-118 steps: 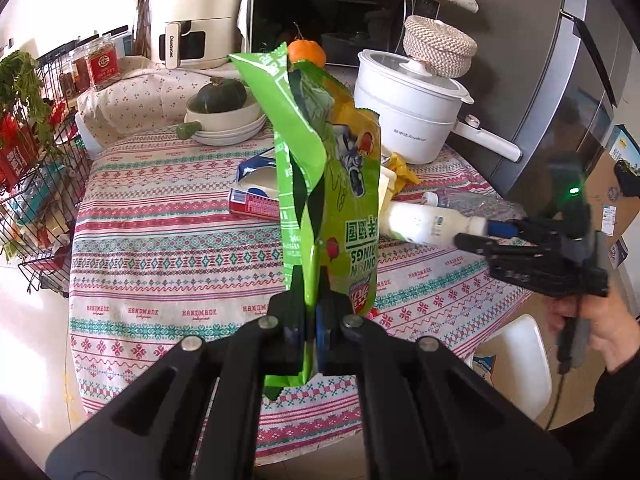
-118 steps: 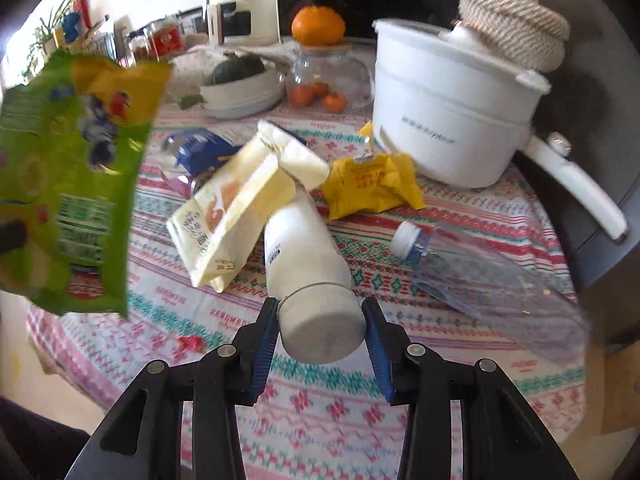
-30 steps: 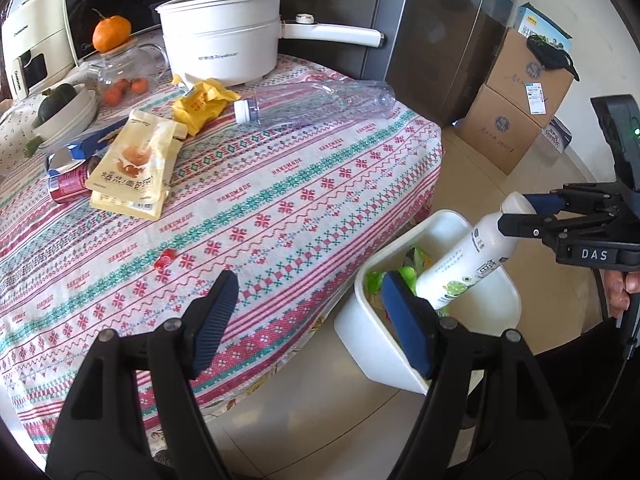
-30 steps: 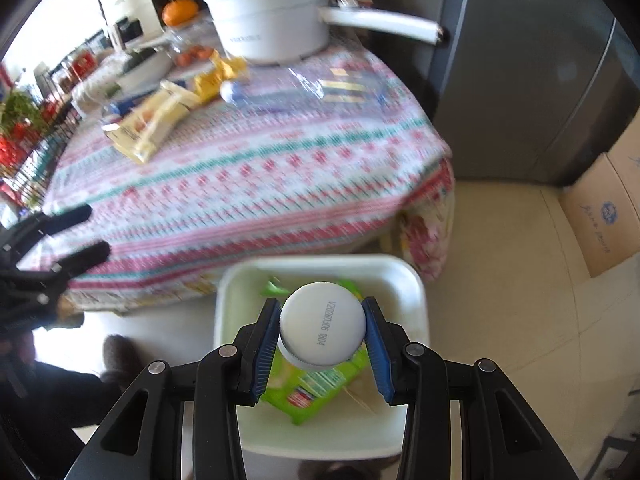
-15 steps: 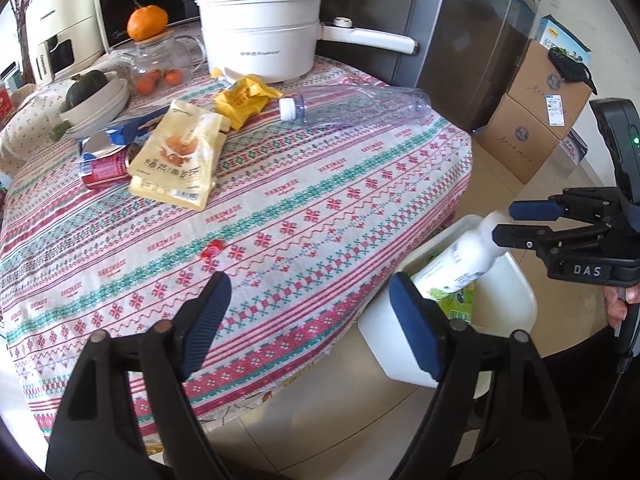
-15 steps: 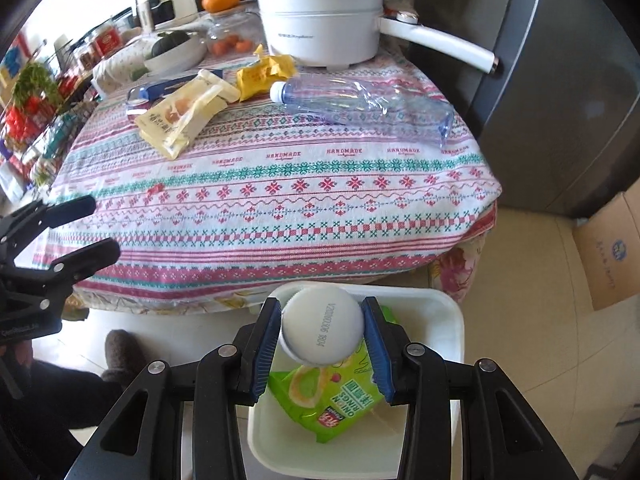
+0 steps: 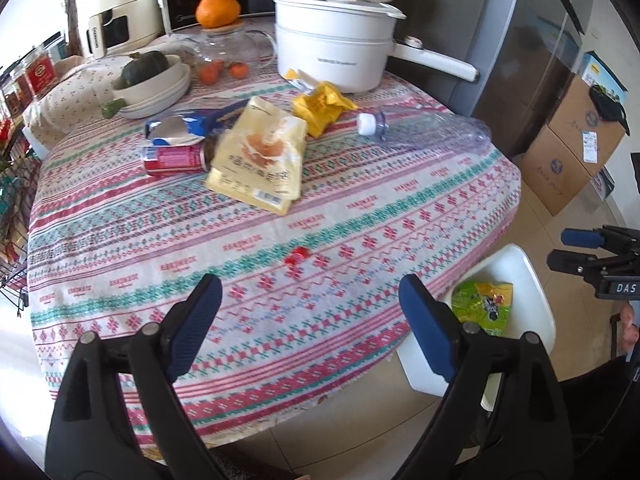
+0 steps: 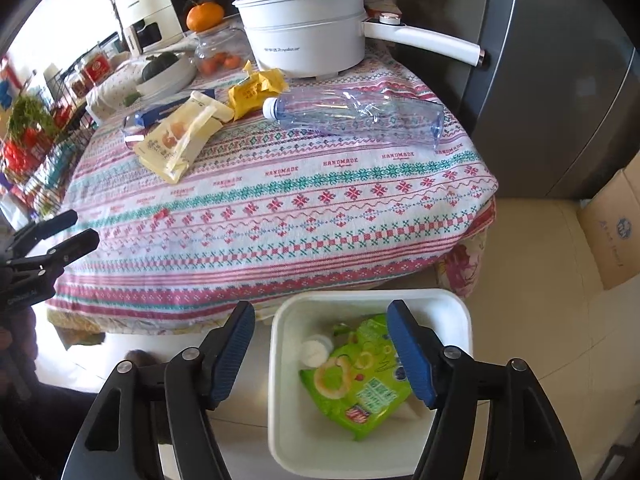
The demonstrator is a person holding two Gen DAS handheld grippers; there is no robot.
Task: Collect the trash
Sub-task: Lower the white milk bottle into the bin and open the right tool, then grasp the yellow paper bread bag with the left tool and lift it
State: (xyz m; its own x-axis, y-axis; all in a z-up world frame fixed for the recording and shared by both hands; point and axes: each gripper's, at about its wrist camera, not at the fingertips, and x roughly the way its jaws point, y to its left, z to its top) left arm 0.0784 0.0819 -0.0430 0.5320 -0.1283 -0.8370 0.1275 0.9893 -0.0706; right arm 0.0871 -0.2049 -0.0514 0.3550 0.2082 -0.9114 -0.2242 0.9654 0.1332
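Observation:
A white trash bin stands on the floor by the table's near edge. In it lie a green snack bag and a white bottle, mostly under the bag. My right gripper is open and empty above the bin. My left gripper is open and empty over the table's front edge; the bin shows at its right. On the table lie a clear plastic bottle, a pale yellow snack pouch, a yellow wrapper, a red can, a blue wrapper and a small red scrap.
A white electric pot, a glass jar with an orange on top, a bowl with a green squash and an appliance stand at the table's back. A fridge and cardboard boxes are at the right. A wire rack is left.
My right gripper opened and let the white bottle fall into the bin. My left gripper opened wider and turned back toward the table.

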